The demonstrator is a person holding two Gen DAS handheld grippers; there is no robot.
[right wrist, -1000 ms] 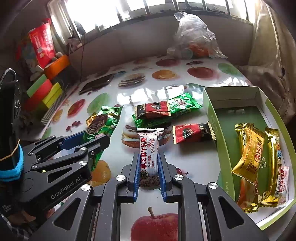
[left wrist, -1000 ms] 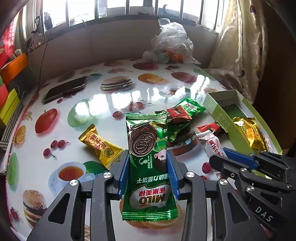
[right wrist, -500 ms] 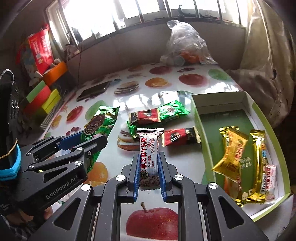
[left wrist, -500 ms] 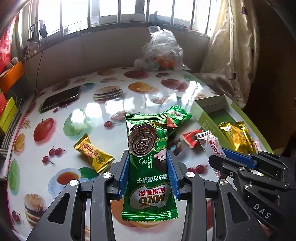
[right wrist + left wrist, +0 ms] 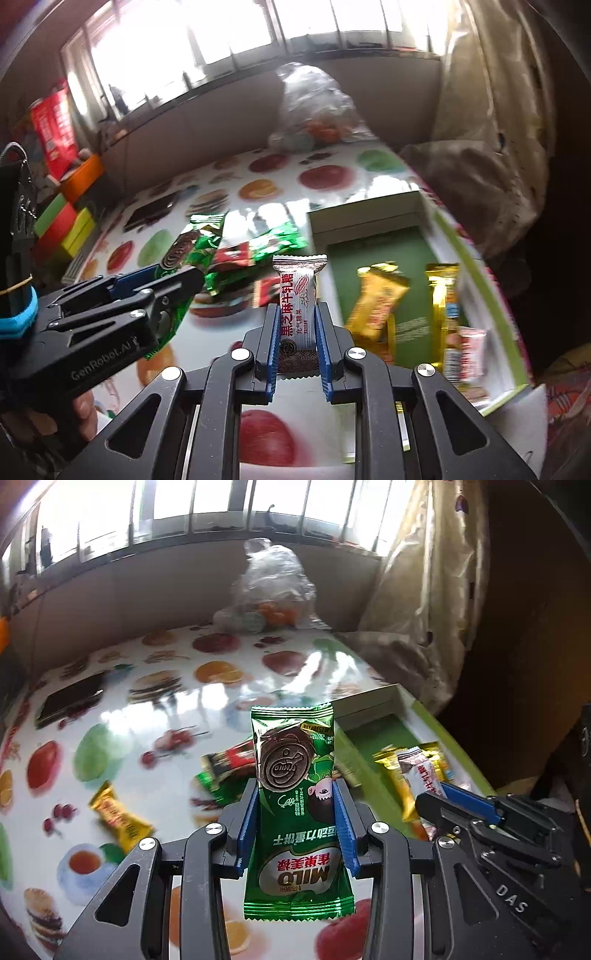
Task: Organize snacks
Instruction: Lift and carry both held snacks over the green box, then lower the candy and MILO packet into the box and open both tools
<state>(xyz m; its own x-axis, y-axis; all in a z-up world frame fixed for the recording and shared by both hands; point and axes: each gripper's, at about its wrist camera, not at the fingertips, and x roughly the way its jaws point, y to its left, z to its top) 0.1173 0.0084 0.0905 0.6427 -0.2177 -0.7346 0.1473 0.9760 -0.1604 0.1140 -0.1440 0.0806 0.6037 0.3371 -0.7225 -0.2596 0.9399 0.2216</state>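
Left claw (image 5: 295, 823) closed on the green Milo packet (image 5: 295, 812) — blue pads pressing both long edges near the middle, packet upright and lifted clear of the surface (image 5: 122, 716). Right claw (image 5: 297, 347) closed on the white nougat candy (image 5: 298, 310), taken across its lower half, top end standing free above the pads. Both held in the air near the green box (image 5: 373, 251), where gold packets (image 5: 376, 302) lie already inside.

Probably very light, both of them. Foil wrapper thin, glossy and slippery, so likely to slide or twist if gripped only by the crimped end; better taken over the filled middle, as now. Round biscuit inside the Milo packet probably brittle — only a gentle squeeze needed. Nougat likely softer, tolerant of pressure, but small, so easy to drop at an angle.

Still loose on the surface: red and green packets (image 5: 255, 251), one yellow packet (image 5: 120, 818)
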